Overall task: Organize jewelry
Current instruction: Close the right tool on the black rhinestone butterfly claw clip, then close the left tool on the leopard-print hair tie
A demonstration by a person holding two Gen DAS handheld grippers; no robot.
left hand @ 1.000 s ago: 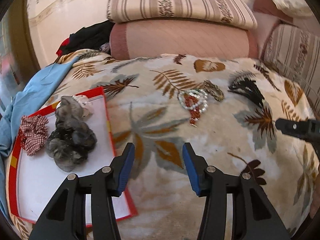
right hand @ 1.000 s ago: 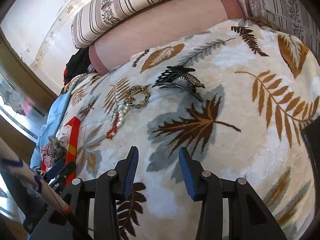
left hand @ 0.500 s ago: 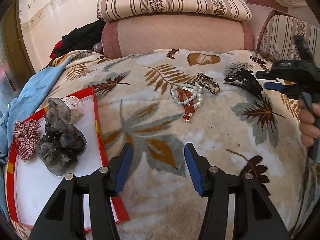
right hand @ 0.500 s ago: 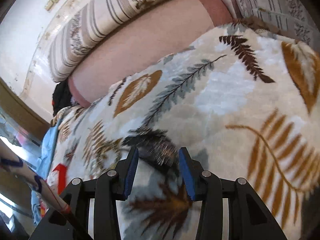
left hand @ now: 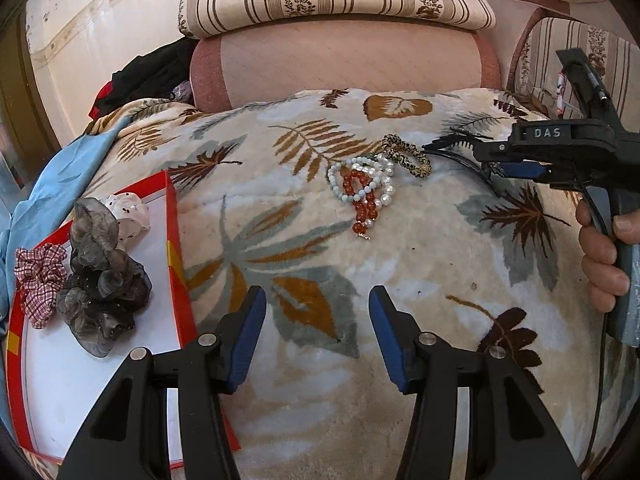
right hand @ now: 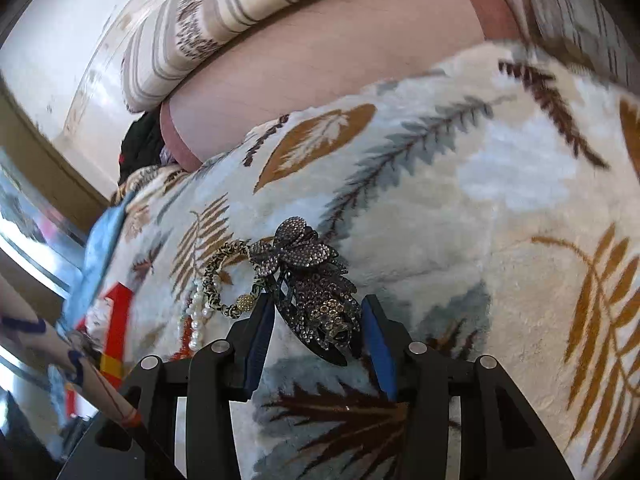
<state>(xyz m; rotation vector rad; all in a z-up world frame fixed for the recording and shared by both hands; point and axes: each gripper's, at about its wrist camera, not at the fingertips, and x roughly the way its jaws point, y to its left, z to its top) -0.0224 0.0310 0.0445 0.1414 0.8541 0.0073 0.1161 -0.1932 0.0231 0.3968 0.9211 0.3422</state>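
Note:
A dark rhinestone hair claw clip (right hand: pixel 312 280) lies on the leaf-print blanket (right hand: pixel 460 208). My right gripper (right hand: pixel 318 336) is open with the clip's near end between its blue pads, not clamped; in the left wrist view it (left hand: pixel 480 156) reaches in from the right over the clip (left hand: pixel 460 144). A leopard-print band (left hand: pixel 408 156) and a pile of pearl and red bead bracelets (left hand: pixel 362 192) lie beside the clip. My left gripper (left hand: pixel 316 328) is open and empty over the blanket, near the red-edged box lid (left hand: pixel 174 256).
The lid holds a grey scrunchie (left hand: pixel 100 280), a red checked scrunchie (left hand: pixel 40 276) and a white dotted one (left hand: pixel 130 210). Striped and pink cushions (left hand: pixel 340 56) stand behind the blanket. A blue cloth (left hand: pixel 52 184) lies at the left. Dark clothes (left hand: pixel 148 76) are piled at the back left.
My right gripper has come down and forward until the claw clip sits between its open jaws. My left gripper has barely moved and stays open.

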